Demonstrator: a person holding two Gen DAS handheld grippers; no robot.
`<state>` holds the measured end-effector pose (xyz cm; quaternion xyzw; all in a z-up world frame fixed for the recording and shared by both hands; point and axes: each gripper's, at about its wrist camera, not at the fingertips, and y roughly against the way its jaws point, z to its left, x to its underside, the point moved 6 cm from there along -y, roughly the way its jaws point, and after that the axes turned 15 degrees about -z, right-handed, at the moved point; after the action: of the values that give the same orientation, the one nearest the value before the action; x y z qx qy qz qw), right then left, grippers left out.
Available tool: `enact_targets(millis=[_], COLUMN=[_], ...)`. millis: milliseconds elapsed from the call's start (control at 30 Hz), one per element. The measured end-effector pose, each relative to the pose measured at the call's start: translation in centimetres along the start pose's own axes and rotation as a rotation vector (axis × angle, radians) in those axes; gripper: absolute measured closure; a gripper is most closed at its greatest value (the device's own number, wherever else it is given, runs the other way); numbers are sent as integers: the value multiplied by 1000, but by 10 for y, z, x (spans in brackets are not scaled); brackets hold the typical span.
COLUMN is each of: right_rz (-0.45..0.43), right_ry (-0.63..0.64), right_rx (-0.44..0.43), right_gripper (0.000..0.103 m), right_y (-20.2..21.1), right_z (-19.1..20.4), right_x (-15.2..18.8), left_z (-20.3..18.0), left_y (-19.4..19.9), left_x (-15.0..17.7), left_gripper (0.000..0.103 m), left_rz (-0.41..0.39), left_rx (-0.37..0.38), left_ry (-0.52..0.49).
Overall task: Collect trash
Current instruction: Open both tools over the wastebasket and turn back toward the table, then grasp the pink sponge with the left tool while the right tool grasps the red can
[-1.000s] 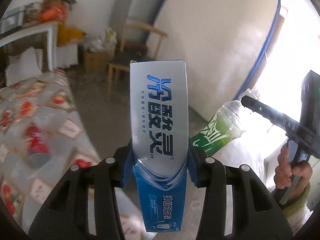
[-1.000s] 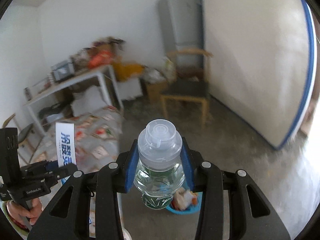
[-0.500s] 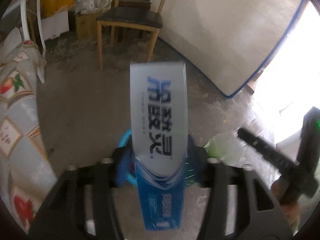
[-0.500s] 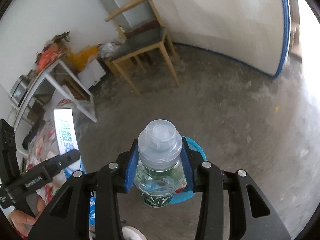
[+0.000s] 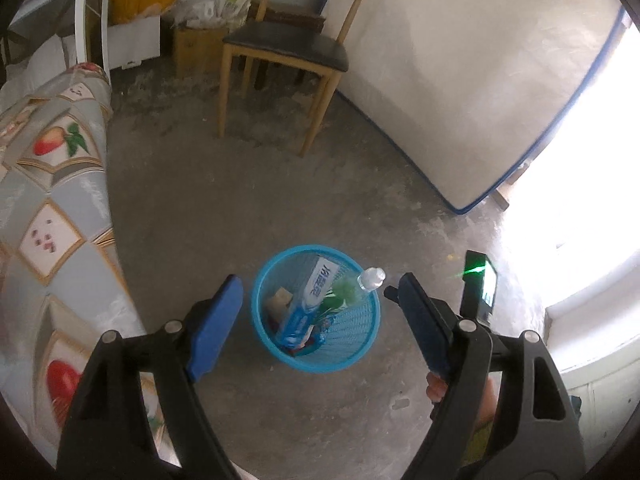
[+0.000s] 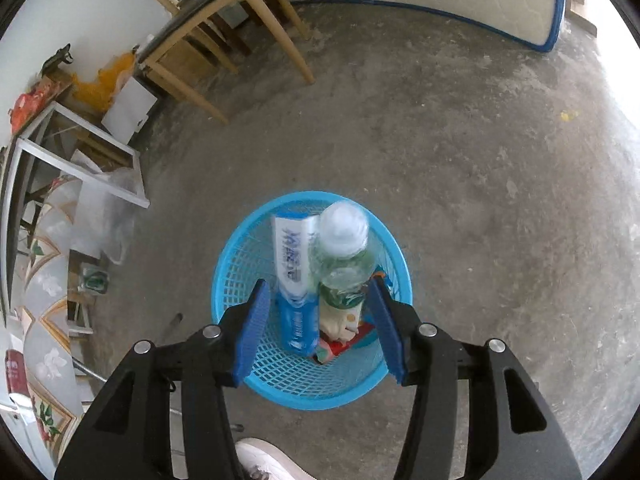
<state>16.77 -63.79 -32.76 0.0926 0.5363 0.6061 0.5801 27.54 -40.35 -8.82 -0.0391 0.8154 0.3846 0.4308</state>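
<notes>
While both hand-held grippers' jaws open empty, bottle (image 6: pixel 343 256) overtops basket (image 6: pixel 256 384) rim, bare floor (image 6: pixel 500 200) around.

The basket (image 6: pixel 312 392) is set on the floor (image 6: pixel 480 200). In it, the toothpaste box (image 6: pixel 292 268) is leaned left of the bottle (image 6: pixel 344 256). A chair (image 5: pixel 280 48) is placed far behind.

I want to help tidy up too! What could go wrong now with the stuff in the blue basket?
1. The bottle stands tall, its cap near the blue basket rim, so it might tip out.
2. The toothpaste box leans on end and could topple too.
3. The right hand-held gripper, its jaws opening, hangs just above the basket and might knock it.
</notes>
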Motion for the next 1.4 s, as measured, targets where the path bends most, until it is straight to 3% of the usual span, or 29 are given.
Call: enact_targets(millis=[233,333,433,633,767,967,1167,1400], right_rz=[-54,-127,-177,-211,-223,-177,-85,-45], right_ry=[41,68,116,240,313,446,593,741], right_rx=[-63,-132,-207,-323,-417,-523,-608,-626], right_gripper=[53,42,38,38,37,37,31,31], right_y=[66,110,153,218,250,271,265,250], right_z=[4,22,46,114,169,254,351,439], right_x=[-3,-7,-7,-1,11,49,103,149], left_z=[-1,5,21,69,107,186,273,361], left_y=[66,103,133,202,242,310,371,402], left_x=[-6,-3,6,28,49,80,114,131], left_gripper=[25,21,20,20,20,18,14,12], left_rz=[-88,-152,-183,-253,-286,-327,-359,-315], left_rx=[37,-6,-36,-67,-137,-284,-447,-576], left_ry=[-32,-101,-90,29,37,80,167,289])
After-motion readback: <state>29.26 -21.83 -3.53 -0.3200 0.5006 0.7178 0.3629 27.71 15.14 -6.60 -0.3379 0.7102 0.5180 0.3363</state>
